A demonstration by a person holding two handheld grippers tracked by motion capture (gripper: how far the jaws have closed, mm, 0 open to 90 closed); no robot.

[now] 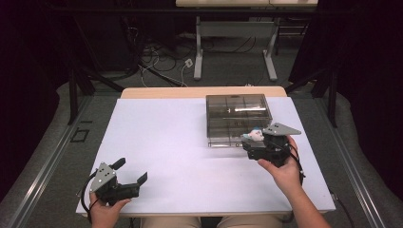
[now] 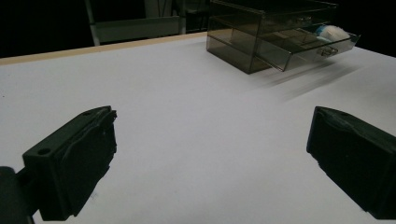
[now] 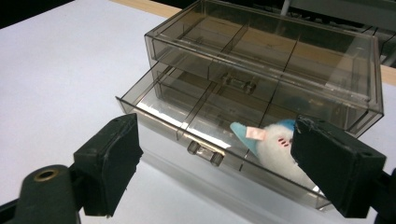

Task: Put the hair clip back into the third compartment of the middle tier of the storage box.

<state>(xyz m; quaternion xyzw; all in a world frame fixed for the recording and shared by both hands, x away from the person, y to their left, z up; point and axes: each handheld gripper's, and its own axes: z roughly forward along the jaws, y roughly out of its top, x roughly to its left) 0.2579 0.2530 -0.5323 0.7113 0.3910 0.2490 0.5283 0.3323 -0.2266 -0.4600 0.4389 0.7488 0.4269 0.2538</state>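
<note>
High view: the box (image 1: 237, 118), a smoky clear unit with two drawers, stands at the far right of the white table (image 1: 157, 142). Its lower drawer (image 1: 228, 141) is pulled out toward the person. The toy (image 1: 254, 135), white and blue, sits at the drawer's right end. The right gripper (image 1: 256, 147) hangs just in front of that drawer, close to the toy. The left gripper (image 1: 130, 172) rests well apart at the near left corner, jaws spread and holding nothing.

Left gripper view: both black jaws stand wide over bare table. The box (image 2: 266, 37) is far off at the upper right, with the drawer (image 2: 317, 49) sticking out and the toy (image 2: 331, 31) inside it.

Right gripper view: the jaws are spread wide and grip nothing, one on each side of the drawer (image 3: 187, 121) front. The handle (image 3: 204, 153) lies between them, untouched. The toy (image 3: 275, 144) lies in the right compartment, partly behind the right jaw; the upper drawer (image 3: 238, 84) is shut.

By my judgement, the toy is already stowed and let go. What is left is pushing the drawer closed, which has not begun.
</note>
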